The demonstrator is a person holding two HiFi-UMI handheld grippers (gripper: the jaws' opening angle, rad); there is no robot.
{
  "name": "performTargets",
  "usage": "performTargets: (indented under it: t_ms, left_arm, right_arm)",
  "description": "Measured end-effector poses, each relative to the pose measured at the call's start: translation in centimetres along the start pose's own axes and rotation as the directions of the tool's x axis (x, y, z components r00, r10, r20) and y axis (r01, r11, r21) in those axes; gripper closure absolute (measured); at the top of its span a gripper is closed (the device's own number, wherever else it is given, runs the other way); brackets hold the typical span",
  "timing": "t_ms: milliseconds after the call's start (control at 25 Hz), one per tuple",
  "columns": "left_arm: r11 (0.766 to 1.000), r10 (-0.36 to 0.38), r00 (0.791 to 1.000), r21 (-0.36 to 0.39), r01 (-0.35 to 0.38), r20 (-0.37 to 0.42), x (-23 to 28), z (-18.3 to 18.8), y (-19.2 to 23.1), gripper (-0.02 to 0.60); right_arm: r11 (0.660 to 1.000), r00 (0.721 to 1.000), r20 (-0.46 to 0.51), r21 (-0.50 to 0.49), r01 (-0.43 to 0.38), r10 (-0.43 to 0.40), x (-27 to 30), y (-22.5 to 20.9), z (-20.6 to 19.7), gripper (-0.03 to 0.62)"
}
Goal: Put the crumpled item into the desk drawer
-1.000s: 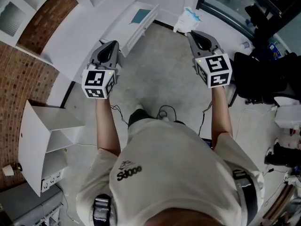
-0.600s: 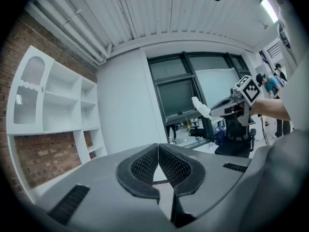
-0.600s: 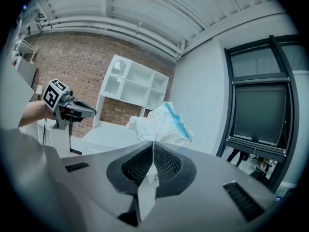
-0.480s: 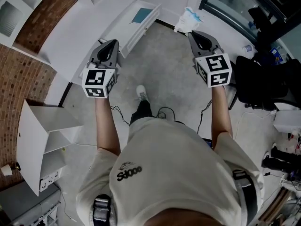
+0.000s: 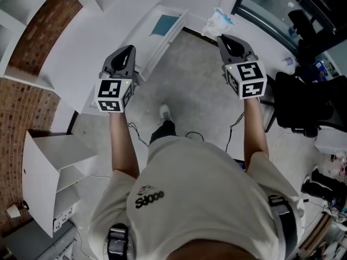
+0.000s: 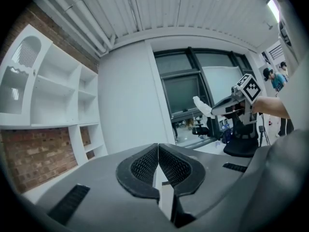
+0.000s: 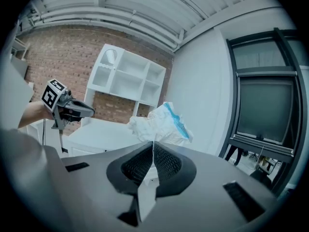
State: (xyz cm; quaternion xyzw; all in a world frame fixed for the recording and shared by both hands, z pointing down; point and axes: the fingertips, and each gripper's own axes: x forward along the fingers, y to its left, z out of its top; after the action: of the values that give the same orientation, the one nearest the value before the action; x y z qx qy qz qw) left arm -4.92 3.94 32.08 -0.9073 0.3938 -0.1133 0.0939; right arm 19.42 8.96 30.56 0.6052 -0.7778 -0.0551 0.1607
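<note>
The crumpled item [image 5: 217,21], white paper with a blue streak, sticks out past the tips of my right gripper [image 5: 222,37], which is shut on it. In the right gripper view the same crumpled item [image 7: 161,125] bulges above the closed right gripper [image 7: 153,146]. My left gripper [image 5: 129,49] hangs beside the white desk [image 5: 92,37], shut and with nothing in it; its closed tips [image 6: 158,147] show in the left gripper view. The desk drawer [image 5: 162,34] stands pulled out ahead of the left gripper, with a teal sheet [image 5: 165,24] inside.
A black office chair [image 5: 303,99] stands at the right. A white shelf unit [image 5: 51,161] lies at the lower left by the brick wall [image 5: 21,102]. Cables [image 5: 190,134] and the person's shoe [image 5: 164,112] are on the concrete floor. A small bottle [image 5: 287,62] stands near the window.
The person has stepped forward, one shoe now showing ahead of the body. The desk and drawer have slid slightly down and right in view. Both grippers keep their pose and grip.
</note>
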Motion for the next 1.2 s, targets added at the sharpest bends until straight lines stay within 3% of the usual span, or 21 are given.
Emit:
performTargets:
  t_ms: [680, 1200]
  left_arm:
    - [0.998, -0.056, 0.998, -0.015, 0.056, -0.002, 12.5, -2.3, 15.4, 0.563]
    - [0.993, -0.108, 0.993, -0.051, 0.106, -0.040, 18.1, -7.2, 22.5, 0.563]
  right_arm:
    - [1.000, 0.997, -0.073, -0.017, 0.010, -0.012, 19.0, -0.9, 2.8, 0.585]
    - [1.000, 0.987, -0.162, 0.000, 0.005, -0.005, 28.7, 1.0, 1.2, 0.585]
